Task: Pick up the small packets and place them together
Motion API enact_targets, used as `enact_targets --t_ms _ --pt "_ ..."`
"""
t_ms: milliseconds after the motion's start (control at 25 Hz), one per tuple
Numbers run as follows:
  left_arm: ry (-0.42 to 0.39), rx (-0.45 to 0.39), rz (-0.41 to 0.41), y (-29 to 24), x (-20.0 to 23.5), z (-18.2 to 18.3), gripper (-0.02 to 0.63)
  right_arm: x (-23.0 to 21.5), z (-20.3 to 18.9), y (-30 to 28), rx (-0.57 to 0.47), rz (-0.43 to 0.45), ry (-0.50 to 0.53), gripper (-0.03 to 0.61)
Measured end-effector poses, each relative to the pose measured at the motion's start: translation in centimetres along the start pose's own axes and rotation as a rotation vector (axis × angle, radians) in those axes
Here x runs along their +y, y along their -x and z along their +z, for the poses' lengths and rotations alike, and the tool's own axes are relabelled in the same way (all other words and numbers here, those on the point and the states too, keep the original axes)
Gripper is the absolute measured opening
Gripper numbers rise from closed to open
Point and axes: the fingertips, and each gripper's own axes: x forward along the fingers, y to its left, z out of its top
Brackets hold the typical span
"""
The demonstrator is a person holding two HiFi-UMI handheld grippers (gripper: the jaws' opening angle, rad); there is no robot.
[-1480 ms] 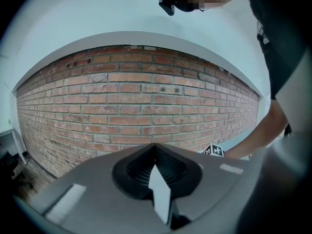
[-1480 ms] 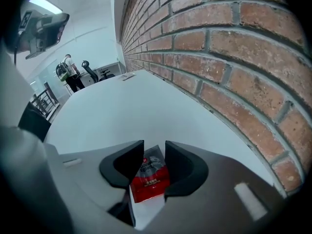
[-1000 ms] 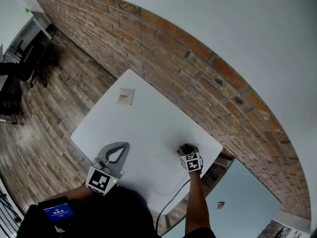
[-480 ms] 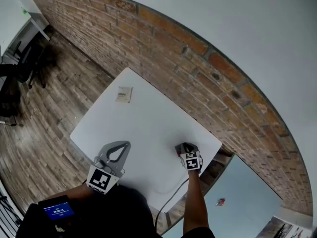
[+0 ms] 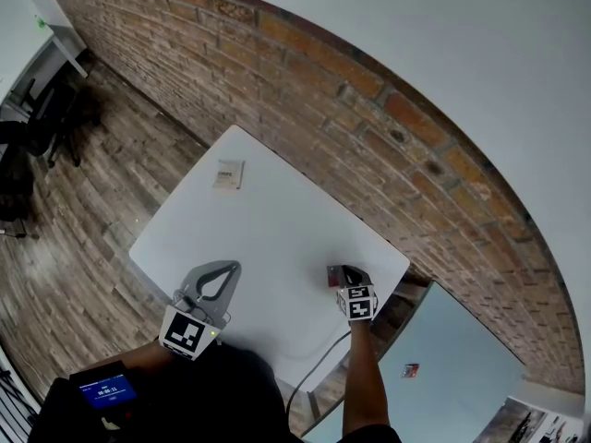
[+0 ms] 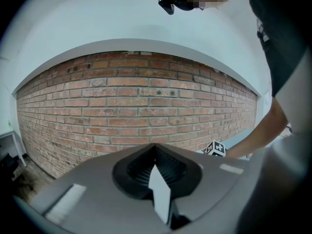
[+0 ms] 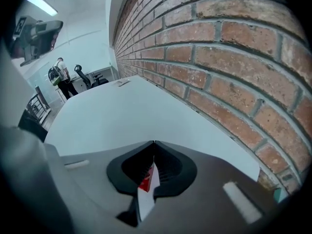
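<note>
The right gripper, near the right corner of the surface, has just closed its jaws on a red-white packet. The left gripper, at the near edge, is closed on a white packet. A third packet lies at the far corner, well apart.

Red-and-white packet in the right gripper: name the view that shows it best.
The right gripper view: the red-and-white packet stands edge-on, pinched between the right gripper's closed jaws. The head view shows only a small red patch of it at that gripper. The left gripper view misses it, showing the left gripper shut on a white packet.
</note>
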Motion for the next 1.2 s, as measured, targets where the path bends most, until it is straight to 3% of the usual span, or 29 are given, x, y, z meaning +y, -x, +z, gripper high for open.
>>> enact_targets --t_ms 440,1200 --pt "0.043 -0.069 -0.049 1.4 -0.5 0.6 0.000 1.2 0.2 2.9 -0.057 -0.055 -0.063 0.005" --pt "0.042 -0.084 -0.062 4.1 2.5 0.2 0.000 6.6 3.6 4.5 -0.165 -0.095 -0.150 0.005"
